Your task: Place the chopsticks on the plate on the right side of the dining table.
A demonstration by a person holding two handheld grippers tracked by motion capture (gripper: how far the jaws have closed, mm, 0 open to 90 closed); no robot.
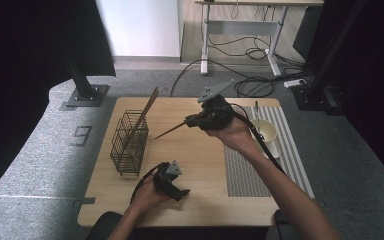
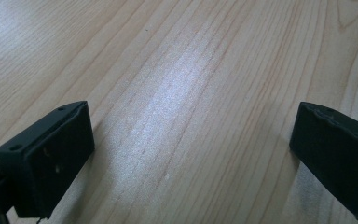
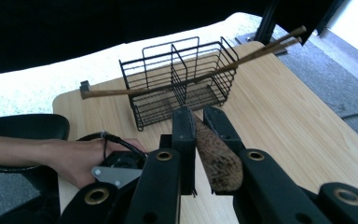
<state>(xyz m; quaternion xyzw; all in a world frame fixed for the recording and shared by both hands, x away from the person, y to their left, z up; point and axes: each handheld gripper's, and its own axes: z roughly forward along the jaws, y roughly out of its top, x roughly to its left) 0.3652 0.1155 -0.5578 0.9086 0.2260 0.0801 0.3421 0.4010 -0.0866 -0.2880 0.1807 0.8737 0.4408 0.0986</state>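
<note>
Right hand-held gripper (image 3: 199,122) clamped on a speckled wooden spoon (image 3: 216,158); left hand-held gripper (image 2: 191,154) wide over pale woodgrain.

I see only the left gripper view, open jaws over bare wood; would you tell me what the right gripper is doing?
Observer: The right gripper is shut on a wooden utensil, its thin end pointing toward a wire basket.
Operator: Thank you; is anything in that basket?
Observer: Yes, long chopsticks lean in it, sticking out above its rim.
Operator: And on the table's right side?
Observer: A white bowl stands on a striped mat.
</note>
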